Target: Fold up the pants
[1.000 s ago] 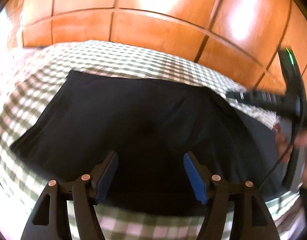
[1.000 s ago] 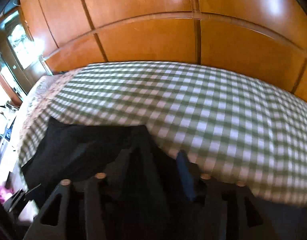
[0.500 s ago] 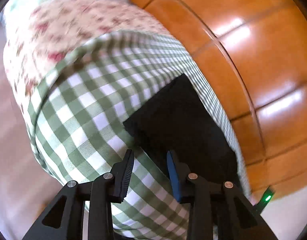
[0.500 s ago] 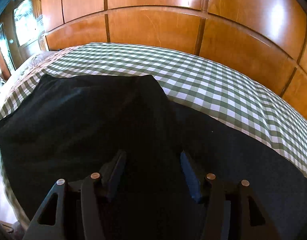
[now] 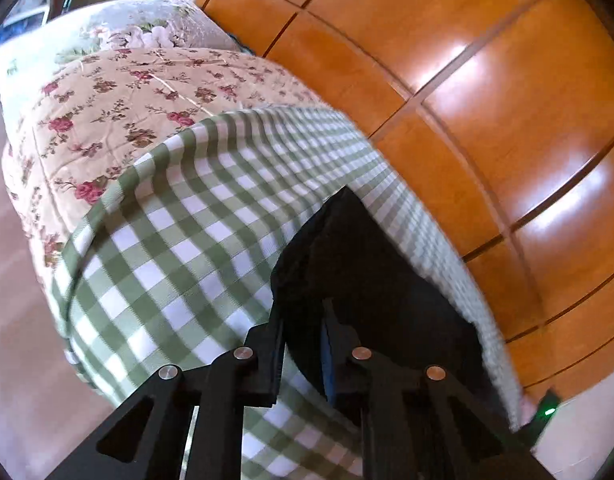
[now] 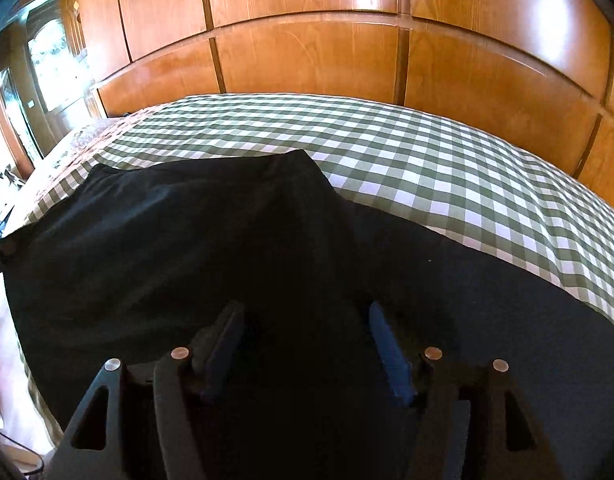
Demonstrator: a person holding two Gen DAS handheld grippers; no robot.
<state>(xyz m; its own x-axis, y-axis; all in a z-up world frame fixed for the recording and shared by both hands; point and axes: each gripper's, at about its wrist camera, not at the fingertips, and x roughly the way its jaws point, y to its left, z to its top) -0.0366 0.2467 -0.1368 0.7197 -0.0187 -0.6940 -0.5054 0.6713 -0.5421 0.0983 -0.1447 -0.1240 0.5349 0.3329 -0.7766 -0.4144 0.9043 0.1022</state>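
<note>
Black pants [image 6: 195, 248] lie spread on a bed with a green-and-white checked sheet [image 6: 447, 168]. In the left wrist view the pants [image 5: 371, 272] reach between the fingers of my left gripper [image 5: 303, 320]. Its jaws stand narrow around the near corner of the cloth, and it looks shut on that edge. My right gripper [image 6: 303, 320] is open and hovers low over the middle of the pants, with nothing between its blue pads [image 6: 387, 352].
Orange wooden panels [image 6: 307, 40] rise behind the bed. A floral quilt [image 5: 119, 100] covers the bed's left end beyond the checked sheet [image 5: 195, 232]. The bed's edge drops to the floor [image 5: 11, 320] at the left.
My left gripper swung from above the pants to their left corner and its jaws narrowed onto the edge. My right gripper opened and let go of the cloth, which now lies flat.
</note>
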